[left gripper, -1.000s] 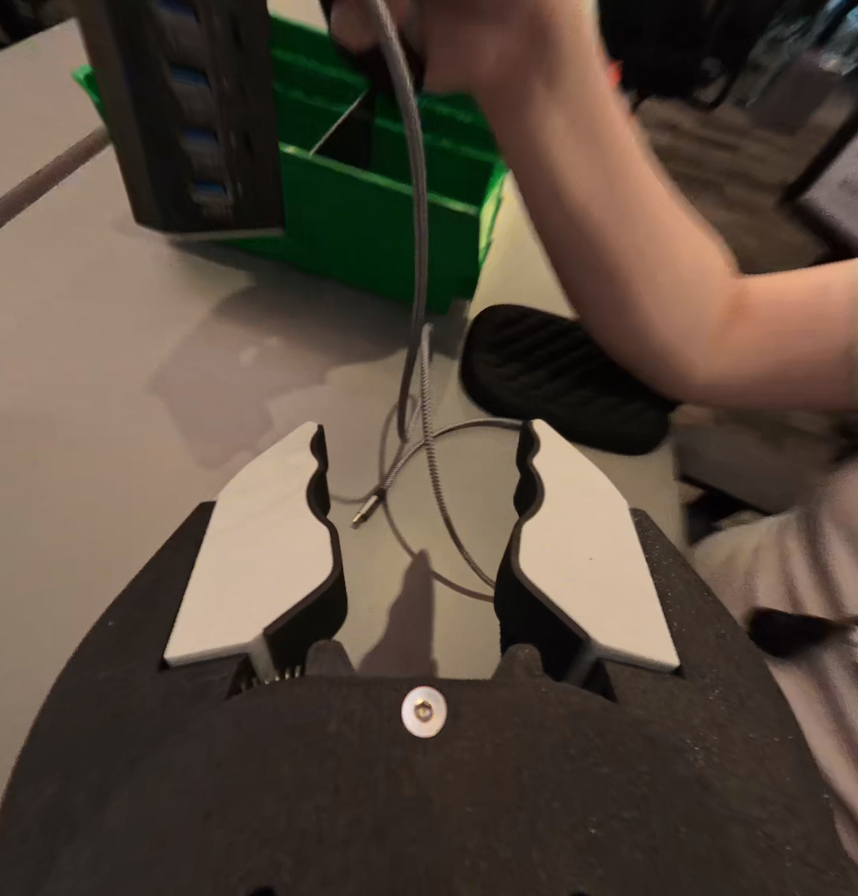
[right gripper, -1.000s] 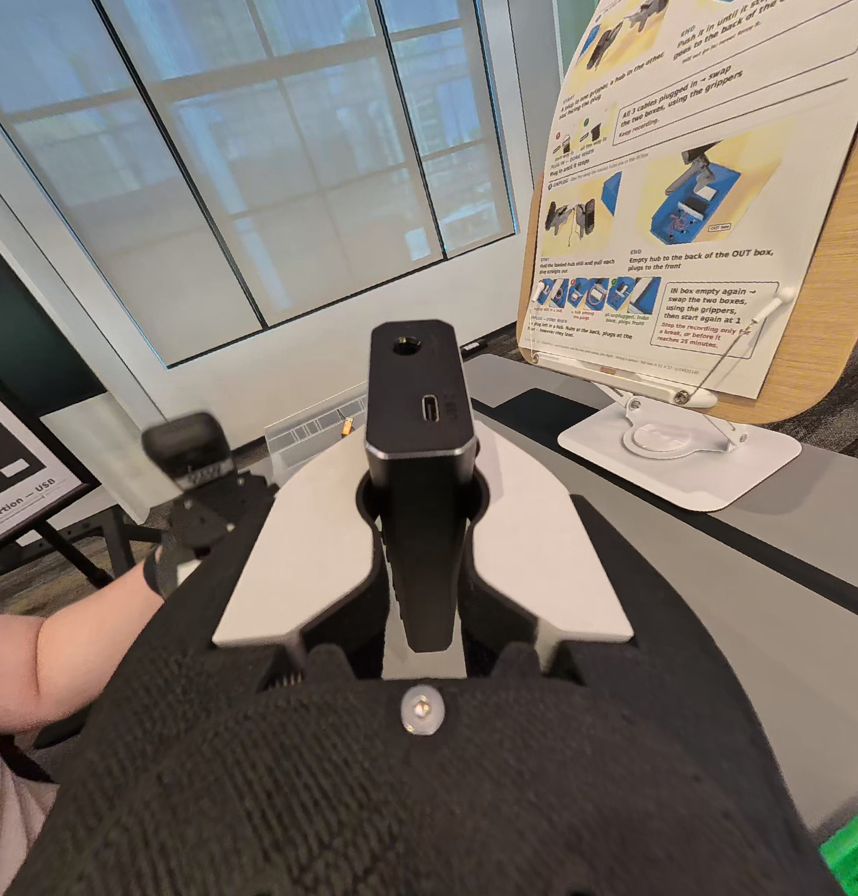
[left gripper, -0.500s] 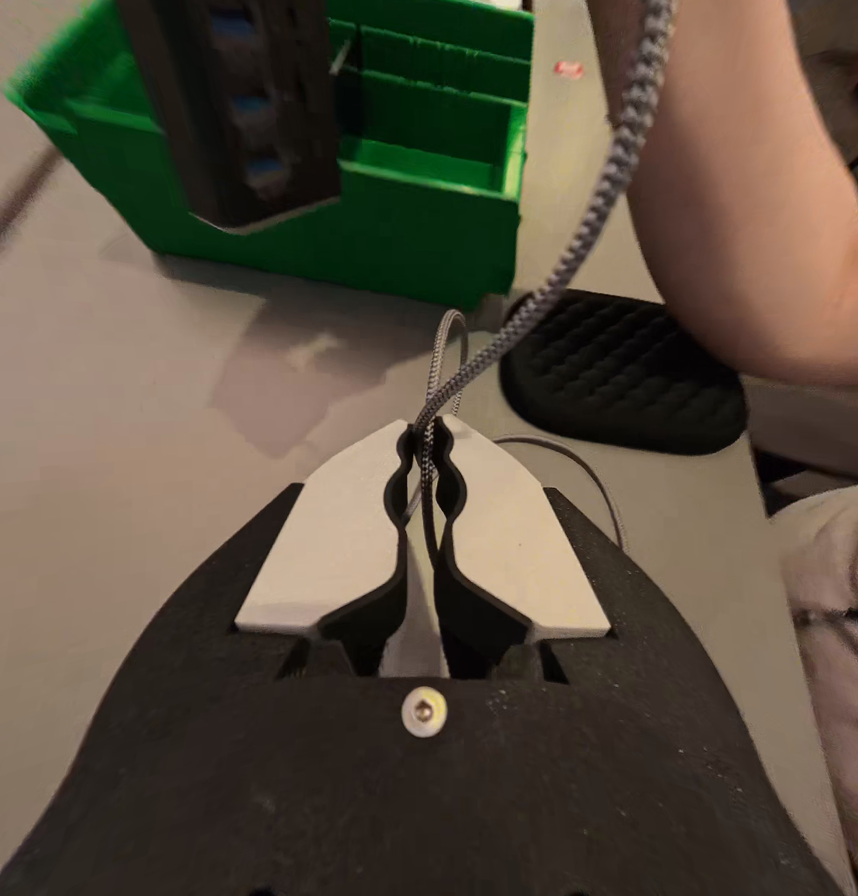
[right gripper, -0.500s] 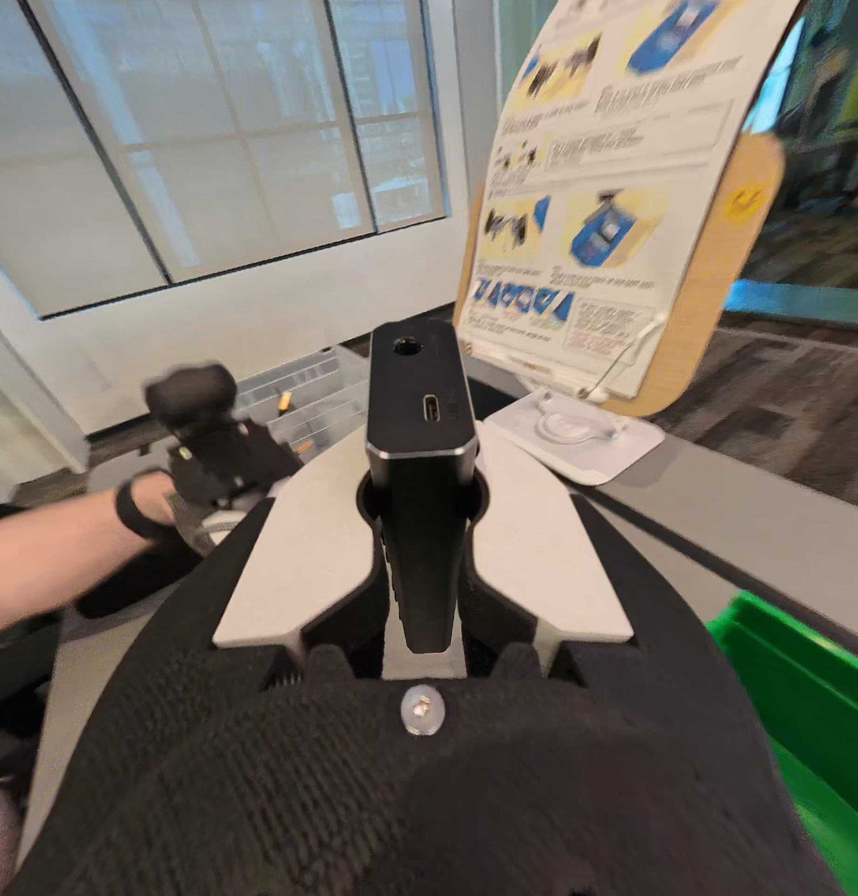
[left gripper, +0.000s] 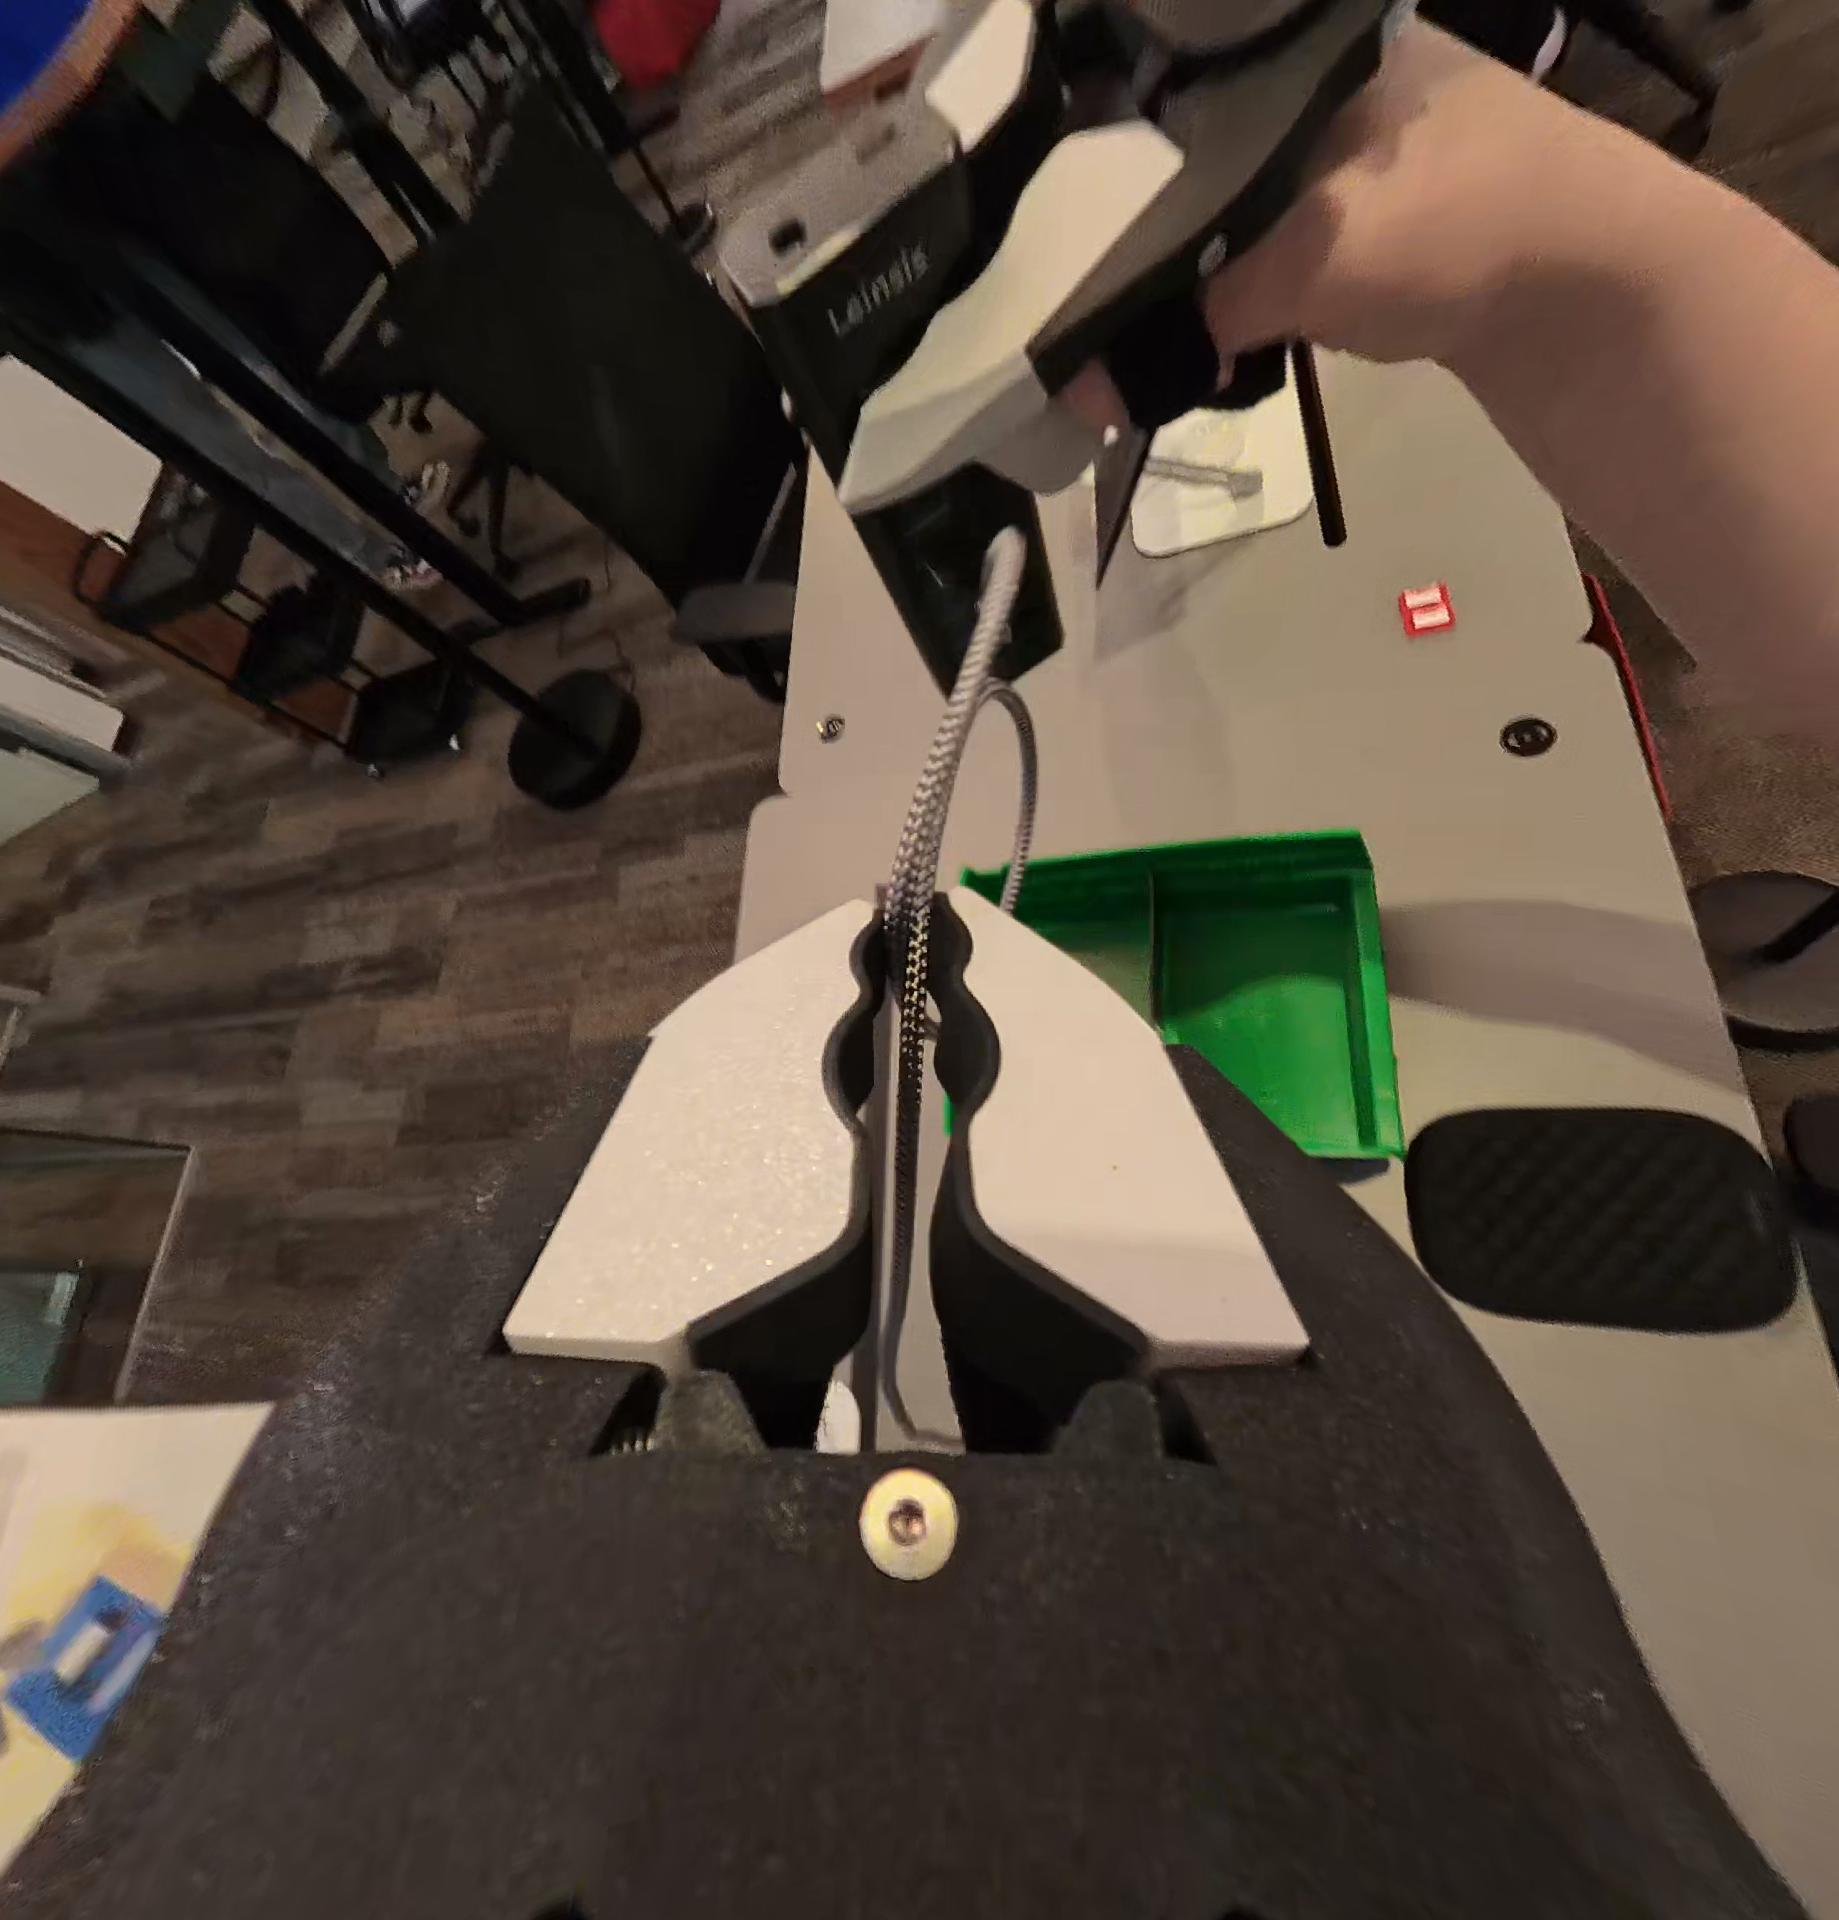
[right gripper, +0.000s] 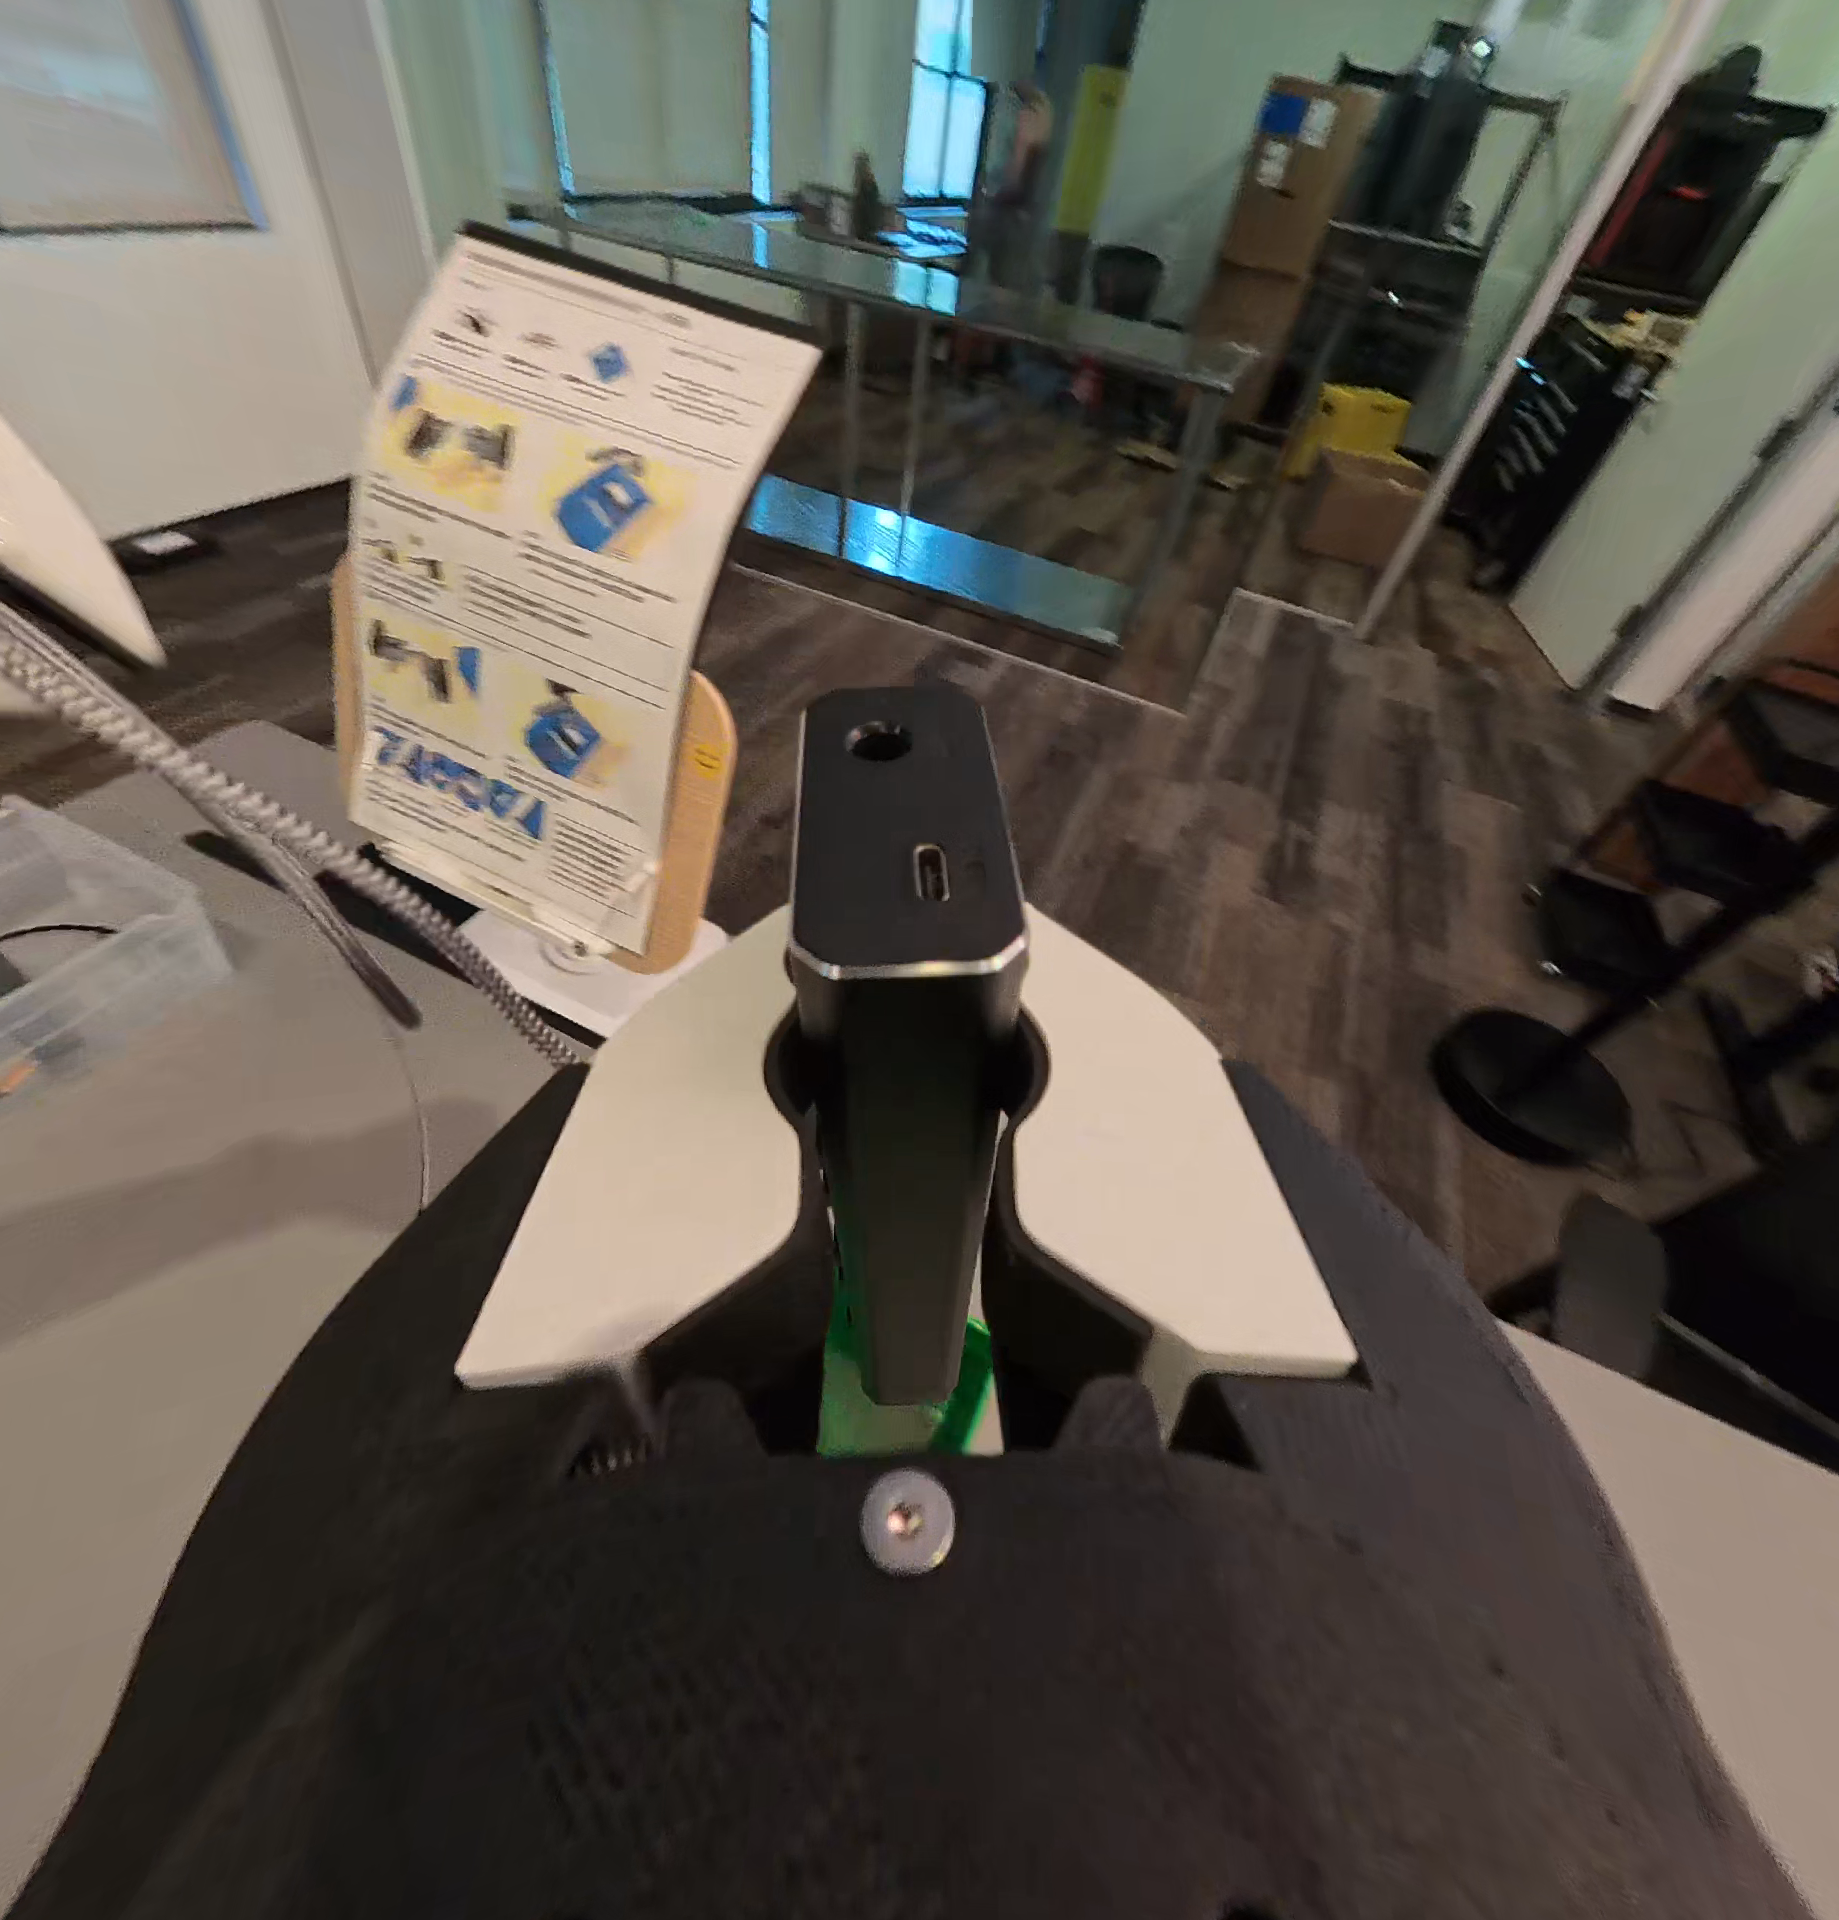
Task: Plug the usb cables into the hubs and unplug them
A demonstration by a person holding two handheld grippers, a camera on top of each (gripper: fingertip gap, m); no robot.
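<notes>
Grey table (left gripper: pixel 1258 748), wood-look floor (left gripper: pixel 323 935) | left hand-held gripper (left gripper: pixel 910 914) pinches cable (left gripper: pixel 920 831) | right hand-held gripper (right gripper: pixel 907 1049) clamps hub (right gripper: pixel 904 862)

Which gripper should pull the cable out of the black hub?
Probably the left gripper. Its jaws are already shut on the cable, which runs up into the hub. The right gripper is busy holding that hub.

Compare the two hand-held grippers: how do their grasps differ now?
The left hand-held gripper is shut on a thin braided cable; the right hand-held gripper is shut on a thick black hub. The left jaws nearly meet, while the right jaws stand wider apart. Both have white fingers and black bodies.
</notes>
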